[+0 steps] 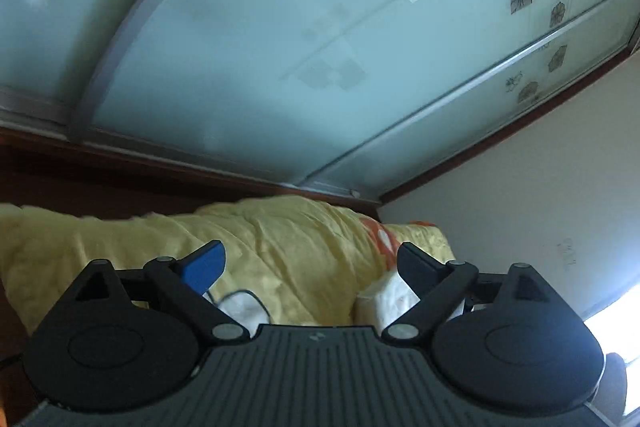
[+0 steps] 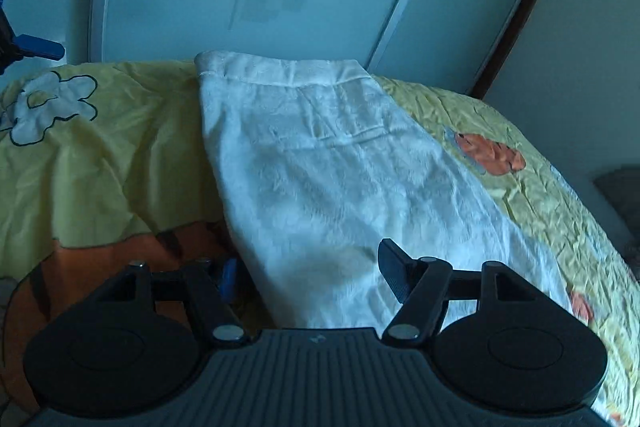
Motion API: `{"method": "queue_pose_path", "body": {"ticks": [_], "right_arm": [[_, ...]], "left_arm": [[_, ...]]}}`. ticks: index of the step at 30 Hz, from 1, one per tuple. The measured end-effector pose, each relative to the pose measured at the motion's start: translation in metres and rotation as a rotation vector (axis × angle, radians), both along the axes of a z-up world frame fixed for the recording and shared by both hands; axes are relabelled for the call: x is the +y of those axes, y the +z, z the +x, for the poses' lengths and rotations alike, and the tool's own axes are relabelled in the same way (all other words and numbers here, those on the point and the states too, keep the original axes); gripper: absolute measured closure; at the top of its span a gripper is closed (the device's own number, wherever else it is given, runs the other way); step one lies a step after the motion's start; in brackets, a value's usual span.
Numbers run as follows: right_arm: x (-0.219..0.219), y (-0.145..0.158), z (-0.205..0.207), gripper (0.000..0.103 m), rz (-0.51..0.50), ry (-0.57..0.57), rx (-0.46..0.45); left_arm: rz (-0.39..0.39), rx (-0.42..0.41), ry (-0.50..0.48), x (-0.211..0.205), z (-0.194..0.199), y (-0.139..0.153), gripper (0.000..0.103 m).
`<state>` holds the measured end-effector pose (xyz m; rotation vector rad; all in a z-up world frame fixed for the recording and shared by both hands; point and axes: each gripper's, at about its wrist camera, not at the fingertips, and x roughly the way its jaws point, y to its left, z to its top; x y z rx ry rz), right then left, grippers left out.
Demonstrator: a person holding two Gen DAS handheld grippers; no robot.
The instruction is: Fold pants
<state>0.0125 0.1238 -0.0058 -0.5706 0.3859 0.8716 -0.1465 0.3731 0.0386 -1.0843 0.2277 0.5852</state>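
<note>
Where white pants point(image 2: 340, 167) lie — yellow flowered bedspread point(image 2: 100, 155), frosted sliding doors point(image 1: 280, 47) behind — both claws spread.

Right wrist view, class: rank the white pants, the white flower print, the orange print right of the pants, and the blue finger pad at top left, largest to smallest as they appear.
1. white pants
2. white flower print
3. orange print
4. blue finger pad, smallest.
</note>
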Motion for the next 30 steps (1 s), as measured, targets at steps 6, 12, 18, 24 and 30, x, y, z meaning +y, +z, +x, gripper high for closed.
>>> {"method": "queue_pose_path", "body": {"ticks": [6,12,18,24,30], "right_arm": [[0.002,0.015,0.032,0.076,0.205,-0.032,0.245],[-0.026,0.006,0.061,0.077,0.419,-0.109,0.518],[-0.039,-0.01,0.064,0.077,0.549,-0.138,0.6],[-0.042,-0.017,0.062,0.077,0.591,-0.127,0.586],[-0.042,-0.018,0.063,0.077,0.597,-0.123,0.582]], "left_arm": [[-0.215,-0.088,-0.22,-0.007,0.038,-0.017,0.008],[-0.376,-0.092,-0.321,-0.017,0.096,-0.041,0.004],[-0.346,-0.043,-0.315,-0.014,0.134,-0.044,0.005],[-0.205,-0.03,-0.351,-0.02,0.145,-0.024,0.004],[-0.188,0.046,-0.372,-0.025,0.16,-0.038,0.006]]}}
